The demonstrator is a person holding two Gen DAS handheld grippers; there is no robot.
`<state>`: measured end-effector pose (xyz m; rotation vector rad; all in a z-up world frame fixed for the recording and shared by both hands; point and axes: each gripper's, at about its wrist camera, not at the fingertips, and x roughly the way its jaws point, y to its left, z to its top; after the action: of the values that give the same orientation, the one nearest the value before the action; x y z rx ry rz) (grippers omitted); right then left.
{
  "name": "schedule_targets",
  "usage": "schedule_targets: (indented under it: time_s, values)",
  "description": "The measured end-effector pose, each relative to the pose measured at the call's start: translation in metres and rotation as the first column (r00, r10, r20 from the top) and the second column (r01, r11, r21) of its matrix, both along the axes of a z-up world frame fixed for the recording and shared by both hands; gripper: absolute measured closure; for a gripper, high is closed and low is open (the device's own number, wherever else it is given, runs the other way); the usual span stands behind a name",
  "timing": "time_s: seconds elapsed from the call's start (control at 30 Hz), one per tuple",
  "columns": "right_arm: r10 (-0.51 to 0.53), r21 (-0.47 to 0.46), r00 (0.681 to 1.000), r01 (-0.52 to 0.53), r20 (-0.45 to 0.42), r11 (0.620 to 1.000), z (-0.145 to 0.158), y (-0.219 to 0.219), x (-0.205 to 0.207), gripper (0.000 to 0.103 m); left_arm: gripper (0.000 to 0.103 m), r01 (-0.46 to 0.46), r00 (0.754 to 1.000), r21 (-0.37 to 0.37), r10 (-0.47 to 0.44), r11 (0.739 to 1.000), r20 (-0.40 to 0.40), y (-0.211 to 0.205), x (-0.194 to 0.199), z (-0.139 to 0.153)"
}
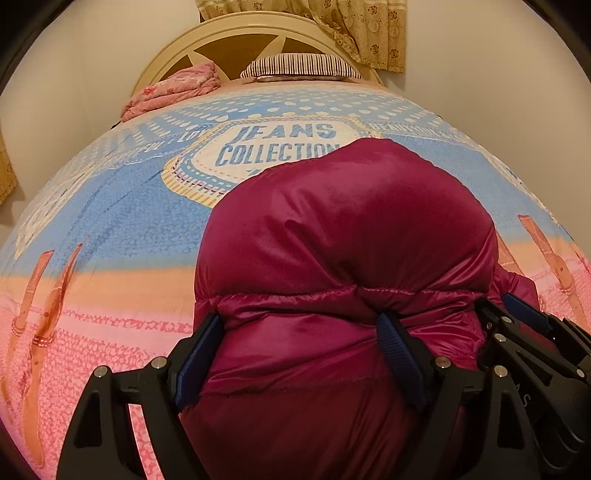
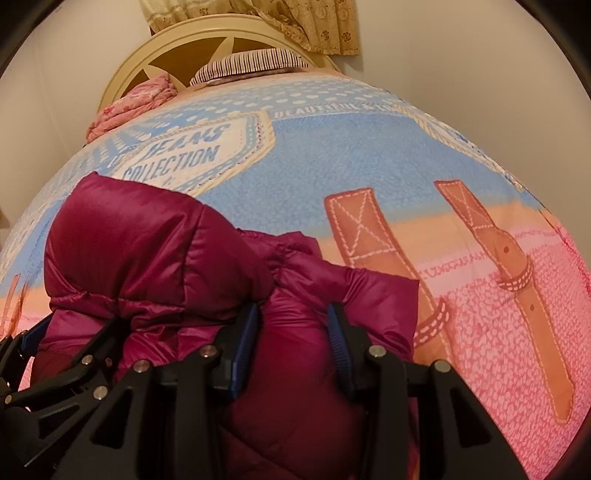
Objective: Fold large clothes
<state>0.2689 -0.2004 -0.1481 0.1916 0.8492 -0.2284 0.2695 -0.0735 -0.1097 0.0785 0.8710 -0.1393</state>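
Note:
A magenta puffer jacket (image 1: 343, 229) lies bunched on the bed near its front edge; it also shows in the right wrist view (image 2: 147, 240). My left gripper (image 1: 299, 332) has its blue-padded fingers on either side of a thick puffy fold of the jacket and squeezes it. My right gripper (image 2: 291, 325) is closed on another bulge of the same jacket, just to the right. The right gripper also shows at the right edge of the left wrist view (image 1: 517, 321), and the left one at the left edge of the right wrist view (image 2: 29, 339).
The bed sheet (image 1: 129, 206) is blue, orange and pink with "JEANS COLLECTION" print. A striped pillow (image 1: 299, 64) and a pink bundled blanket (image 1: 173, 90) lie by the round headboard (image 1: 229, 40). Curtains (image 1: 362, 29) hang behind.

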Motion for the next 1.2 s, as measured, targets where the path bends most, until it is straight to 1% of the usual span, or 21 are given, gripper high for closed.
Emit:
schedule_targets:
  time_s: [0.4, 0.47, 0.5, 0.57, 0.6, 0.63, 0.67, 0.73, 0.8, 0.83, 0.87, 0.9, 0.93, 1.0, 1.07, 1.13, 1.17, 1.2]
  values:
    - [-0.011, -0.015, 1.000, 0.011, 0.000, 1.000, 0.000, 0.002, 0.002, 0.059, 0.016, -0.002, 1.000, 0.010, 0.002, 1.000, -0.004, 0.000, -0.002, 0.003]
    - [-0.013, -0.004, 1.000, 0.013, -0.004, 1.000, 0.001, 0.001, 0.001, 0.059, 0.014, -0.006, 1.000, 0.018, 0.007, 1.000, -0.008, 0.001, -0.002, 0.005]
    - [-0.017, -0.003, 1.000, 0.017, -0.007, 1.000, 0.002, 0.000, 0.001, 0.057, 0.012, -0.012, 1.000, 0.024, 0.012, 1.000, -0.009, 0.001, -0.002, 0.006]
    - [-0.026, -0.011, 1.000, 0.026, -0.010, 1.000, 0.004, 0.000, -0.001, 0.054, 0.011, -0.017, 1.000, 0.027, 0.017, 0.999, -0.014, 0.003, -0.004, 0.008]
    - [-0.040, -0.021, 0.999, 0.040, -0.018, 0.999, 0.005, 0.000, -0.002, 0.044, 0.011, -0.013, 1.000, 0.022, 0.013, 1.000, -0.024, 0.005, -0.005, 0.010]
    - [-0.057, -0.033, 0.998, 0.056, -0.030, 0.998, 0.006, 0.000, -0.004, 0.031, 0.011, 0.002, 0.999, 0.013, -0.002, 1.000, -0.037, 0.008, -0.006, 0.014]
    - [-0.068, -0.035, 0.997, 0.066, -0.046, 0.997, 0.008, -0.002, -0.006, 0.027, 0.012, 0.022, 0.999, 0.004, -0.022, 1.000, -0.048, 0.010, -0.008, 0.018]
    - [-0.042, 0.023, 0.998, 0.043, -0.044, 0.999, 0.015, -0.011, -0.018, 0.026, 0.012, 0.070, 0.996, -0.015, -0.071, 0.997, -0.057, 0.019, -0.015, 0.031]
    - [-0.025, 0.092, 1.000, 0.025, 0.005, 0.995, 0.028, -0.021, -0.041, 0.024, 0.012, 0.107, 0.994, -0.048, -0.108, 0.993, -0.025, 0.035, -0.027, 0.049]
    - [-0.013, 0.117, 0.999, 0.010, 0.029, 0.993, 0.034, -0.023, -0.052, 0.019, 0.012, 0.118, 0.993, -0.076, -0.118, 0.990, 0.000, 0.045, -0.033, 0.057]
    - [-0.003, 0.137, 0.999, -0.005, 0.053, 0.991, 0.038, -0.025, -0.063, 0.017, 0.012, 0.126, 0.992, -0.117, -0.125, 0.985, 0.021, 0.057, -0.039, 0.064]
    - [0.009, 0.158, 0.996, -0.022, 0.083, 0.987, 0.044, -0.029, -0.078, 0.013, 0.012, 0.132, 0.991, -0.168, -0.129, 0.977, 0.028, 0.069, -0.043, 0.068]
    - [0.020, 0.177, 0.994, -0.039, 0.104, 0.984, 0.047, -0.031, -0.087, 0.011, 0.012, 0.130, 0.992, -0.211, -0.128, 0.969, 0.025, 0.078, -0.045, 0.069]
    - [0.060, 0.233, 0.988, -0.092, 0.141, 0.968, 0.050, -0.033, -0.104, 0.009, 0.012, 0.123, 0.991, -0.300, -0.133, 0.946, -0.011, 0.091, -0.045, 0.062]
    - [0.096, 0.296, 0.986, -0.134, 0.140, 0.946, 0.046, -0.032, -0.104, 0.008, 0.012, 0.122, 0.985, -0.363, -0.156, 0.924, -0.066, 0.093, -0.043, 0.046]
    - [0.115, 0.353, 0.985, -0.153, 0.125, 0.923, 0.038, -0.030, -0.097, 0.008, 0.012, 0.135, 0.978, -0.417, -0.189, 0.899, -0.092, 0.089, -0.044, 0.032]
    - [0.121, 0.360, 0.986, -0.155, 0.116, 0.920, 0.033, -0.028, -0.093, 0.008, 0.012, 0.147, 0.974, -0.434, -0.207, 0.889, -0.095, 0.086, -0.046, 0.028]
    - [0.136, 0.358, 0.985, -0.166, 0.109, 0.919, 0.029, -0.024, -0.089, 0.008, 0.012, 0.159, 0.972, -0.436, -0.218, 0.886, -0.090, 0.080, -0.049, 0.025]
